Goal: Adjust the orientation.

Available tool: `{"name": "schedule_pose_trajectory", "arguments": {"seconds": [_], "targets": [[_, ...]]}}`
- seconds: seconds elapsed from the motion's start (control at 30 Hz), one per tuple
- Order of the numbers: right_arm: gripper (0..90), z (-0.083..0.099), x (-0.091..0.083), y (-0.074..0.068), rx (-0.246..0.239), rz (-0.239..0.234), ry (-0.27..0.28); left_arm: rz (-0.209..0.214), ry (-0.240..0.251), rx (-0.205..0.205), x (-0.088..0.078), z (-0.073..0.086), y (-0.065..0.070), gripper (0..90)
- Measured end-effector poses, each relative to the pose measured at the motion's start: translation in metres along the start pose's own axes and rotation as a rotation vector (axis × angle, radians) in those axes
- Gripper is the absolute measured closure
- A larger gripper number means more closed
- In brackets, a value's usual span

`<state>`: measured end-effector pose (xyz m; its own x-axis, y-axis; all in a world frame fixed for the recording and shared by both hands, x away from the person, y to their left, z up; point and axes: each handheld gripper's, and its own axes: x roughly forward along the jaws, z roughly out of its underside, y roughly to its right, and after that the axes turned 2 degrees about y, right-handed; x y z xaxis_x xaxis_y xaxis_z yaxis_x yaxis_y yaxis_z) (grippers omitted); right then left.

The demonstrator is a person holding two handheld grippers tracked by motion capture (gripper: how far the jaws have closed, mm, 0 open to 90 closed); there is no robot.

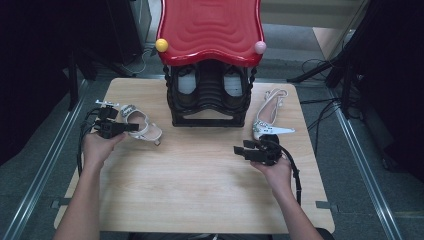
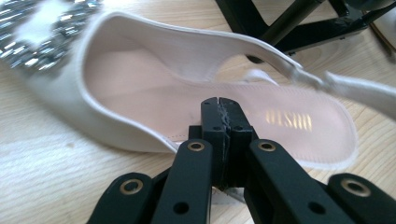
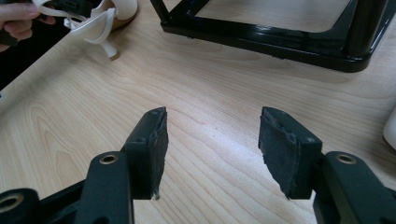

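A: Where is the left gripper [image 1: 131, 127]?
B: Near the left edge of the desk [image 1: 200, 200], toward the far corner. Its jaws are fully closed, tips pressed together over the white slingback shoe [image 1: 141, 125]. In the left gripper view they seem to pinch the shoe's near side wall [image 2: 140, 135], though the rim itself is hidden behind the jaws, so I cannot be sure of the grip.
A: Any writing on that shoe?
B: Yes, gold lettering [image 2: 289, 122] on the pink insole at the heel end. It sits upside down in the left gripper view and is blurred; I cannot read it. The toe carries a sparkling crystal buckle [image 2: 42, 44], and the heel strap [image 2: 359, 88] runs off to the right.
A: And the right gripper [image 1: 239, 149]?
B: Near the right edge of the desk, about midway along it, pointing toward the left edge. Its jaws stand wide apart with nothing between them, just bare wood under the pads [image 3: 156, 149].
A: Anything else on the desk?
B: A second white shoe [image 1: 267, 117] lies just beyond the right gripper, toward the far right corner. At the middle of the far edge stands a black rack [image 1: 208, 100] with a red wavy top [image 1: 210, 27], a yellow ball [image 1: 161, 45] and a pink ball [image 1: 260, 47] at its front corners. More shoes [image 1: 187, 85] sit inside the rack.
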<state>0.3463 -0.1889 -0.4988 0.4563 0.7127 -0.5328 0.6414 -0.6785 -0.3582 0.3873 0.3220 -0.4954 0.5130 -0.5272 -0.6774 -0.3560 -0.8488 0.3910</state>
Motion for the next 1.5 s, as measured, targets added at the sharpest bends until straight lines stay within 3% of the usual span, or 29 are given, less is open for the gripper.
{"name": "schedule_pose_trajectory", "arguments": {"seconds": [0.4,0.73,1.0,1.1,1.17,1.23,1.5], "targets": [[43.4,-0.002,0.010,-0.002,-0.002,-0.017,-0.029,-0.057,0.033,-0.029,-0.014,0.005,-0.010,89.2],[43.3,-0.002,0.012,-0.002,0.001,-0.017,-0.043,-0.101,0.034,-0.018,-0.020,0.006,-0.011,88.3],[43.2,-0.005,0.017,-0.003,0.000,-0.028,-0.056,-0.094,0.056,-0.017,-0.028,0.007,-0.007,85.1],[43.2,-0.005,0.019,-0.003,-0.008,-0.033,-0.056,-0.086,0.074,-0.026,-0.034,0.006,-0.005,81.0],[43.2,-0.006,0.021,-0.004,-0.008,-0.034,-0.062,-0.120,0.088,-0.021,-0.038,0.006,-0.003,73.7],[43.2,-0.007,0.023,-0.004,-0.011,-0.038,-0.064,-0.127,0.098,-0.029,-0.041,0.007,-0.003,67.9],[43.1,-0.007,0.028,-0.007,-0.018,-0.042,-0.079,-0.141,0.066,-0.029,-0.031,0.008,-0.003,55.2]]}}
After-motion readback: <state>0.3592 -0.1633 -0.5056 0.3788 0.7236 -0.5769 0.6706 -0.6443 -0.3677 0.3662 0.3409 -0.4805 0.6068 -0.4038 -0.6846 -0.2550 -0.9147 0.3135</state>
